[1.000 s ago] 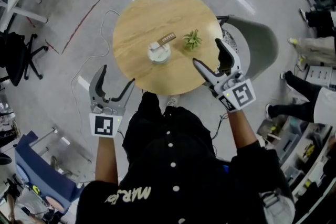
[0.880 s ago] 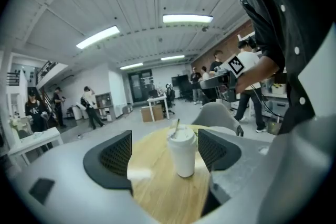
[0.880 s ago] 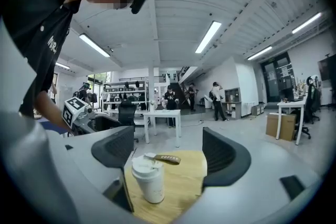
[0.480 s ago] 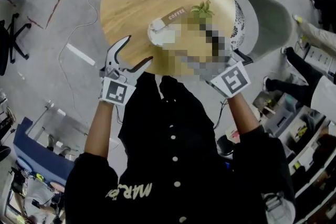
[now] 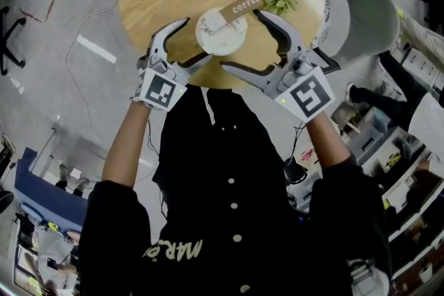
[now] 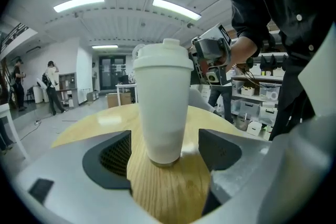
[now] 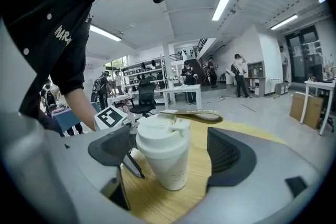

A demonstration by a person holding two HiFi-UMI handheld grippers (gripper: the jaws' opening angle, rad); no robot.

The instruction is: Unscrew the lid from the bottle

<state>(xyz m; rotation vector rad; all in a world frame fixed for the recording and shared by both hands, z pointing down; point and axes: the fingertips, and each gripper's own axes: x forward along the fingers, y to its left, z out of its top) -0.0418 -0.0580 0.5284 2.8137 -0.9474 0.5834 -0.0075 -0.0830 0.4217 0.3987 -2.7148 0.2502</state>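
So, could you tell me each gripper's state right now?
Left gripper: open, tongs either side of the white bottle, not touching.
Right gripper: tongs opening, bottle between them, not gripped.

Both arms outstretched, left gripper (image 5: 196,39) jaws apart, right gripper (image 5: 240,39) jaws opening, bottle (image 5: 220,31) untouched between them.

Left hand-held gripper (image 5: 195,38), right hand-held gripper (image 5: 240,39) advanced, now flanking bottle (image 5: 220,31); right jaws opening.

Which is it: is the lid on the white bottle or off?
On. The lid caps the upright white bottle; both gripper views show it seated all round the rim.
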